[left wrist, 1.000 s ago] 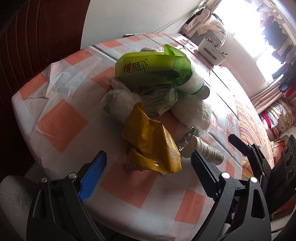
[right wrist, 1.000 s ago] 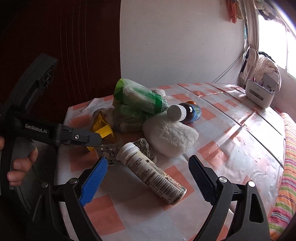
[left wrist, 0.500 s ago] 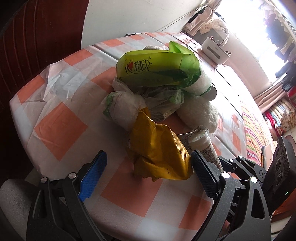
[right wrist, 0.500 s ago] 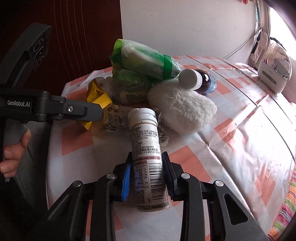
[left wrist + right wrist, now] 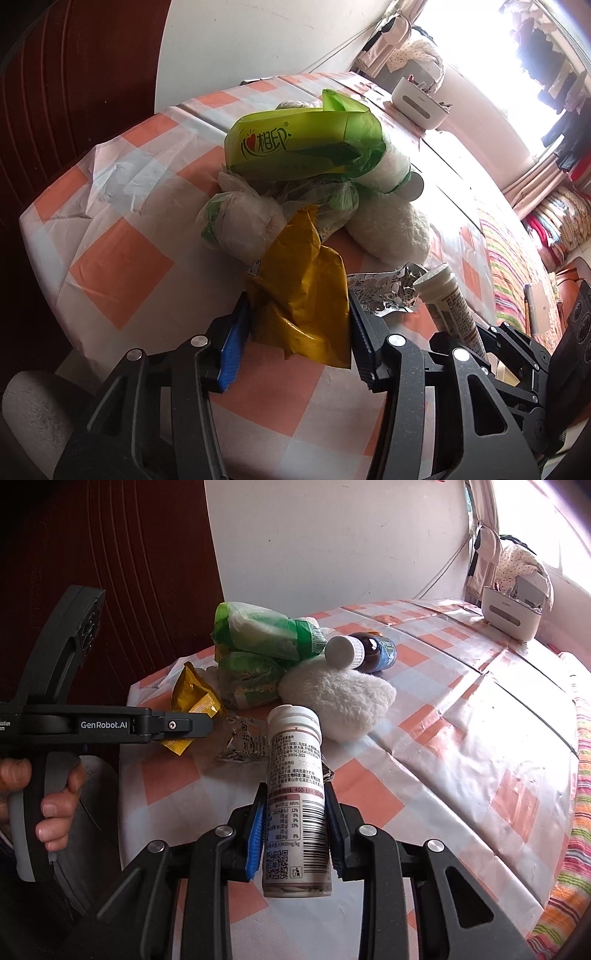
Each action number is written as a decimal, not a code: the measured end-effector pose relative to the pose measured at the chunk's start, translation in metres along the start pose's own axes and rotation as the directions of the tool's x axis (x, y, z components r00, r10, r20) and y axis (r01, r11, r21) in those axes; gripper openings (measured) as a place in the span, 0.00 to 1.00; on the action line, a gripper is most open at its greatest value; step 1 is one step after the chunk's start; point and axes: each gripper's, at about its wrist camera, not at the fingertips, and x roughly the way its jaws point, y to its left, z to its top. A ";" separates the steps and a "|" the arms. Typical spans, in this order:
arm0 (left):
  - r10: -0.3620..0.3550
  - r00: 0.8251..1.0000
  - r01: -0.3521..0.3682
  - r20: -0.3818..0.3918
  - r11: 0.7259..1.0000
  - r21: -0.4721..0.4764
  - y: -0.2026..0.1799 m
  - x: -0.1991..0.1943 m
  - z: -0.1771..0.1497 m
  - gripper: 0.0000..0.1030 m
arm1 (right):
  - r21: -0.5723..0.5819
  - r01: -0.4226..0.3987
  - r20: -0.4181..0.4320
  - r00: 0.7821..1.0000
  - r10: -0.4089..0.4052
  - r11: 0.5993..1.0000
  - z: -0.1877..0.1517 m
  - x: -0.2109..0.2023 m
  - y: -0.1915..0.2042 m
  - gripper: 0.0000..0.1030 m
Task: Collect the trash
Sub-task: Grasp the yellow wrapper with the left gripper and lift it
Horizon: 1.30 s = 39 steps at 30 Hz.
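A crumpled yellow packet (image 5: 299, 291) lies near the front of the checked tablecloth (image 5: 122, 266). My left gripper (image 5: 298, 299) straddles it, its jaws closing, and both pads touch the packet's sides. The right wrist view shows that packet (image 5: 192, 701) beside the left gripper (image 5: 173, 725), which a hand holds. My right gripper (image 5: 294, 790) is shut on a white tablet tube (image 5: 295, 775), cap pointing away and lifted off the cloth. The same tube (image 5: 450, 306) shows at the right of the left wrist view.
Behind the packet is a trash heap: a green tissue pack (image 5: 295, 147), crumpled clear bags (image 5: 240, 229), a white fluffy pad (image 5: 391, 229), a torn foil wrapper (image 5: 384, 291) and a brown bottle (image 5: 365, 651). A white box (image 5: 511, 616) stands far right. The table's edge drops off at left.
The right gripper closed on the tube, which lay on the cloth, and raised it. The left jaws came in from wide open onto the yellow packet.
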 end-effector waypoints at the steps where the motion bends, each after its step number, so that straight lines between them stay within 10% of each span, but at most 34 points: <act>1: 0.001 1.000 -0.001 0.008 1.000 0.008 -0.001 -0.002 0.000 0.46 | 0.012 0.001 0.012 1.000 -0.001 1.000 0.000 -0.003 -0.002 0.27; 14: -0.027 0.999 0.023 0.047 0.997 0.076 -0.020 -0.014 -0.005 0.30 | 0.103 0.067 0.074 0.994 -0.075 0.992 -0.001 -0.021 -0.017 0.27; 39: -0.096 0.995 0.085 0.024 0.955 0.284 -0.092 -0.023 -0.045 0.29 | 0.274 0.202 0.115 0.964 -0.241 0.940 -0.045 -0.069 -0.038 0.27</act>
